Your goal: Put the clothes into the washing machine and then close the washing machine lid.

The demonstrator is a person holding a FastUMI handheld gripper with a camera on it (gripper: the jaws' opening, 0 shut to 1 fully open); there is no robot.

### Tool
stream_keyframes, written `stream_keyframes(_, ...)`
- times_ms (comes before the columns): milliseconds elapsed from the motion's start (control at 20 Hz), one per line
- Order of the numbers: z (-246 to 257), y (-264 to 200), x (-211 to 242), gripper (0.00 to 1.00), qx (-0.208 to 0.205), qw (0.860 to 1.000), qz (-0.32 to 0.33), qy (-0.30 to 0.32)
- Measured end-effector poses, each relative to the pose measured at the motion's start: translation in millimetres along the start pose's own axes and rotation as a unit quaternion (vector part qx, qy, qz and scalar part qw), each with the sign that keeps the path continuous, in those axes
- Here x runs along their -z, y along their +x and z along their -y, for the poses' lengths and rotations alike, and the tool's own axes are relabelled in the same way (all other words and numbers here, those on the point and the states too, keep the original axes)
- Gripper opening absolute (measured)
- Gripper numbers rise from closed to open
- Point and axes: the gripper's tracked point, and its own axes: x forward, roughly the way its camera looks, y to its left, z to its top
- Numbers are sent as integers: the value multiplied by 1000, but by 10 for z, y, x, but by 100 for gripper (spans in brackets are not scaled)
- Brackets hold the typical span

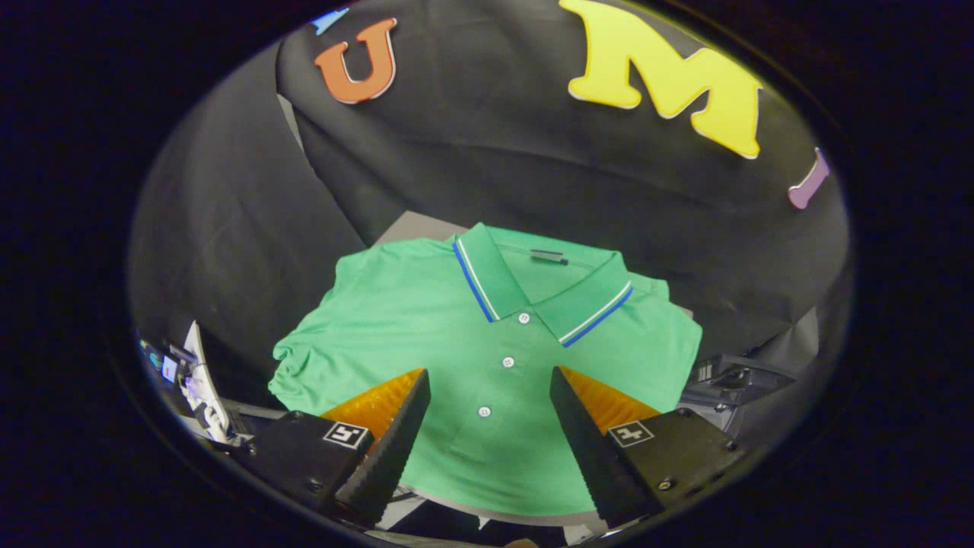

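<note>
Green knit cotton, a short-sleeved polo shirt with a blue-and-white striped collar, lies spread flat on the grey desk, button placket running straight between the fingers and on beyond them. The gripper hangs above it with fingers spread wide, holding nothing. By my reading this is the opening step, the pick-up. Next move calls for dropping onto the fabric near the buttons and pinching a fold thick enough not to slip free.

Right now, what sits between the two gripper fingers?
In the gripper view, the open gripper frames the green polo shirt: its button placket runs between the fingers, with two white buttons there. Nothing else intervenes.
</note>
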Motion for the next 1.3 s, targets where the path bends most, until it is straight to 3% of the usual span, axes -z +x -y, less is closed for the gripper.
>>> stream_keyframes(400, 0, 271, 276, 98, 29, 989, -142, 34)
stream_keyframes(450, 10, 284, 237, 98, 38, 991, -124, 31)
stream_keyframes(750, 13, 298, 256, 87, 42, 986, -155, 35)
stream_keyframes(850, 85, 289, 212, 66, 47, 986, -149, 53)
stream_keyframes(950, 125, 290, 216, 37, 42, 986, -143, 70)
stream_keyframes(1100, 154, 285, 223, 12, 22, 988, -132, 76)
stream_keyframes(1300, 137, 223, 206, 8, 3, 988, -126, 92)
